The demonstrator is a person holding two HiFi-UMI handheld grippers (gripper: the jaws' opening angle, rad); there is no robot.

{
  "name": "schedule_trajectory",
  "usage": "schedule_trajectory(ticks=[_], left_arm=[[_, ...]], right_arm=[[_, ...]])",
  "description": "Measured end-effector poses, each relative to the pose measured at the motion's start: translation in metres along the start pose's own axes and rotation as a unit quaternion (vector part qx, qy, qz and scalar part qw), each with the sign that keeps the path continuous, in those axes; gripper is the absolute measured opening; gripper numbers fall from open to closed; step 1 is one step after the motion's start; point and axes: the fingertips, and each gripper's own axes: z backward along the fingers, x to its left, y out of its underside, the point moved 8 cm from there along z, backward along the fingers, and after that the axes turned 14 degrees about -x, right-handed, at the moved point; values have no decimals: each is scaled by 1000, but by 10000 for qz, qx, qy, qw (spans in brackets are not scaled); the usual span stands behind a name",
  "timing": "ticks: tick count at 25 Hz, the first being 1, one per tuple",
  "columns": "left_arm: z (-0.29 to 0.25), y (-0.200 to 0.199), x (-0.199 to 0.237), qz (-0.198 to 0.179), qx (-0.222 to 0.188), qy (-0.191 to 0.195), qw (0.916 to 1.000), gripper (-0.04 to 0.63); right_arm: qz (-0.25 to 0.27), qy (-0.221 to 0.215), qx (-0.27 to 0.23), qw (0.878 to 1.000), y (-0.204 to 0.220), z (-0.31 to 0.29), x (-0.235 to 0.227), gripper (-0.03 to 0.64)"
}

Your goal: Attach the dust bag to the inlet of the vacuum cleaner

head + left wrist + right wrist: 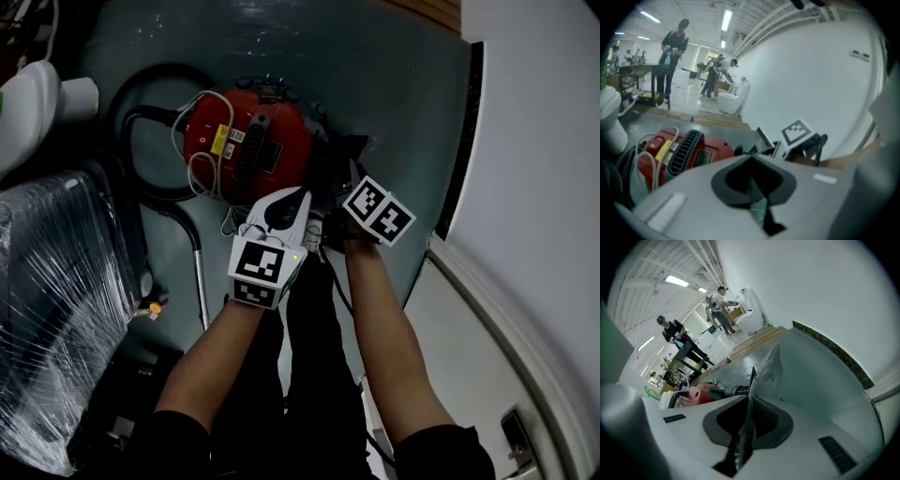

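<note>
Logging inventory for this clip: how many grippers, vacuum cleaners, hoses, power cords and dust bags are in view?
grippers: 2, left gripper, right gripper
vacuum cleaner: 1
hose: 1
power cord: 1
dust bag: 1
total: 6

The head view looks steeply down on the floor (394,94), the vacuum cleaner (246,141) lying beyond the left tongs (298,199). The left gripper view sits low, close behind its jaws, facing the right tongs (790,140). The right gripper view faces along the floor. All three show the vacuum cleaner.
</note>
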Motion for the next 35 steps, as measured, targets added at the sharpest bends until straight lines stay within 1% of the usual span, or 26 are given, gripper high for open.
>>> schedule_trajectory(ticks=[2, 4, 7, 9, 10, 12, 16, 18, 20, 24, 25, 28, 31, 33, 35], left_arm=[[-1, 0, 1, -5, 3, 12, 10000, -2], [-1, 1, 0, 11, 21, 27, 10000, -2], [-1, 3, 0, 29, 43, 40, 10000, -2], [-1, 3, 1, 33, 41, 31, 10000, -2], [-2, 4, 1, 32, 38, 31, 10000, -2], [-1, 4, 3, 20, 33, 36, 10000, -2], [1, 2, 7, 23, 13, 6, 10000, -2], [2, 1, 8, 29, 6, -1, 10000, -2], [4, 2, 9, 28, 3, -9, 10000, -2], [5, 4, 13, 44, 13, -46, 10000, -2], [5, 4, 14, 47, 18, -63, 10000, -2], [6, 5, 14, 57, 6, -76, 10000, -2], [8, 3, 13, 55, -22, -58, 10000, -2], [10, 1, 14, 36, -40, -77, 10000, -2], [13, -2, 14, 4, -62, -114, 9999, -2]], right_arm=[[26, 50, 100, 9999, -4, -2, 3, 25], [418, 44, 92, 9991, -2, -2, 9, 25], [1160, -61, 4, 9932, 10, -1, 18, 26], [1434, -112, -87, 9896, 17, -1, 20, 26], [1488, -125, -122, 9887, 20, -2, 19, 26], [1356, -113, -138, 9906, 24, -3, 17, 28], [528, -12, -44, 9986, 19, -5, 16, 28], [298, 13, -28, 9995, 15, -5, 17, 29], [388, 3, -26, 9992, 15, -5, 18, 31], [1115, -31, 2, 9938, 21, -7, 25, 35], [1228, -39, 2, 9924, 23, -7, 26, 38], [1239, -8, -13, 9923, 24, -8, 26, 46], [1217, 33, -174, 9924, 23, -1, 28, 57], [1194, 56, -341, 9923, 24, 9, 29, 103], [1219, 33, -527, 9911, 22, 24, 30, 107]])
